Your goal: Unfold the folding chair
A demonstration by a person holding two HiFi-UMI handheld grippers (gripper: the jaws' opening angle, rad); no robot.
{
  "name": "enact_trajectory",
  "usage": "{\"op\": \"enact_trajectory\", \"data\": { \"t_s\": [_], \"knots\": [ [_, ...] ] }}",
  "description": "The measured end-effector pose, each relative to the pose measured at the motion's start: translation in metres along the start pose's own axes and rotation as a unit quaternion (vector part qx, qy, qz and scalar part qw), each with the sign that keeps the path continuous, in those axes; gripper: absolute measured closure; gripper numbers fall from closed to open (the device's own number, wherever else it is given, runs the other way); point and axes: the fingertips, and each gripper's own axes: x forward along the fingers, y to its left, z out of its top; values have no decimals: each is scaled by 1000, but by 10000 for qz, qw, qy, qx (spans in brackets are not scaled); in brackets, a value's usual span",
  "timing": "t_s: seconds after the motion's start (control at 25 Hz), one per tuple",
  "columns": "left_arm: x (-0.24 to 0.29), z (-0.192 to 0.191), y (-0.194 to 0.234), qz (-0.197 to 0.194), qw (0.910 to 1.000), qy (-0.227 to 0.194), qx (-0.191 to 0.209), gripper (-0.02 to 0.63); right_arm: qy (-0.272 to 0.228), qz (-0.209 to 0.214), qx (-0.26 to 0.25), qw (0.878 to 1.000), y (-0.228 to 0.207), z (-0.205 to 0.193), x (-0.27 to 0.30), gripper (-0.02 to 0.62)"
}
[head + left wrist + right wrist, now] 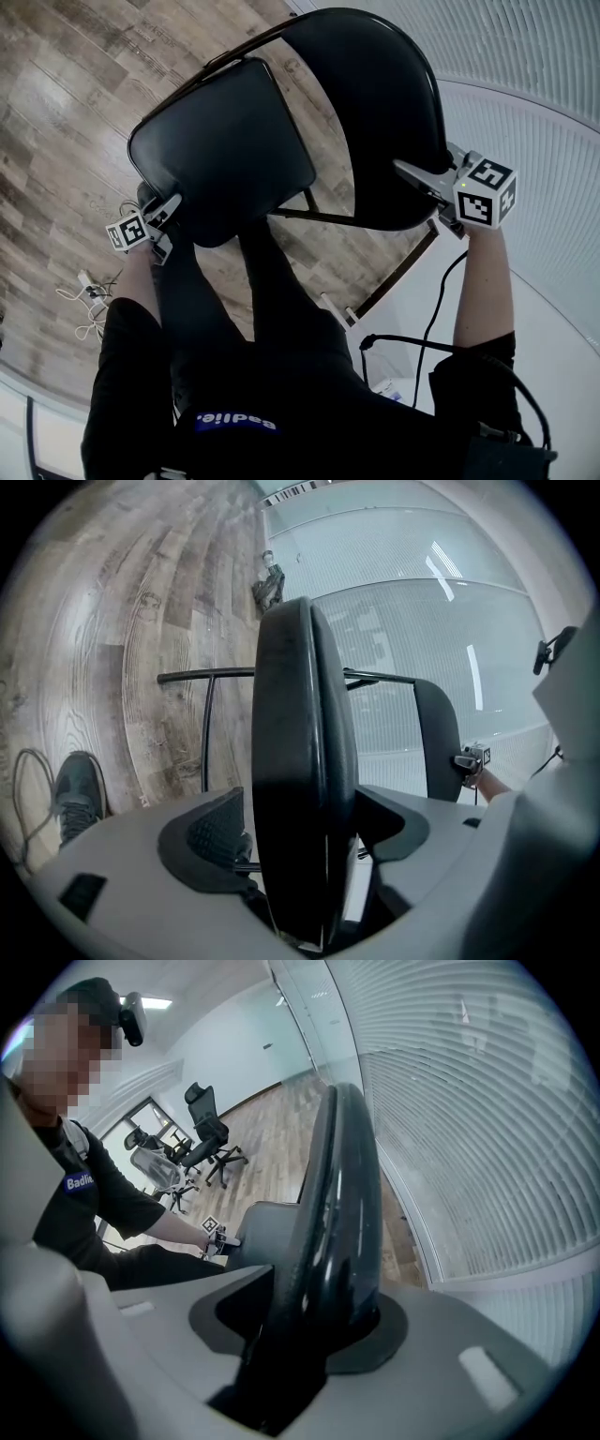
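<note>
A black folding chair hangs tilted over the floor, its padded seat (220, 150) swung apart from the curved backrest (375, 112). My left gripper (159, 220) straddles the seat's near edge. In the left gripper view the seat (300, 761) stands edge-on between the jaws of this gripper (300, 846), and the ribbed left pad (220, 832) sits slightly off it. My right gripper (422, 178) clamps the backrest's lower rim. The backrest (337, 1213) fills the slot of the right gripper (319, 1307). Black frame tubes (394, 272) run beneath.
Wood plank floor (66, 103) lies on the left, a glass wall with blinds (544, 94) on the right. Loose cables (89, 300) trail by my shoe (80, 794). Office chairs (211, 1138) stand far back. A black cable (441, 319) hangs along my right arm.
</note>
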Motion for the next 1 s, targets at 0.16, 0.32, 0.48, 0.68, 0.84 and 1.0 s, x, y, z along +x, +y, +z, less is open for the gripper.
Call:
{"op": "enact_trajectory", "data": {
  "t_s": [0.16,0.32,0.48,0.68,0.84,1.0],
  "knots": [
    [-14,4,4,301,9995,32,27,267,-175,229,247,9993,-2,0,-1,395],
    [-32,8,0,491,9987,-100,-5,267,-242,104,295,9992,-6,-6,-5,376],
    [-52,13,-10,586,9982,-97,55,267,-262,-69,277,9992,-9,-11,-15,373],
    [-69,21,-42,578,9982,-23,177,267,-510,-253,444,9974,-7,-7,-36,373],
    [-70,15,-87,498,9984,28,254,267,-689,-371,600,9951,-8,-8,-53,373],
    [-69,1,-133,395,9981,215,427,267,-965,-473,748,9914,-9,-14,-77,372]
  ]
}}
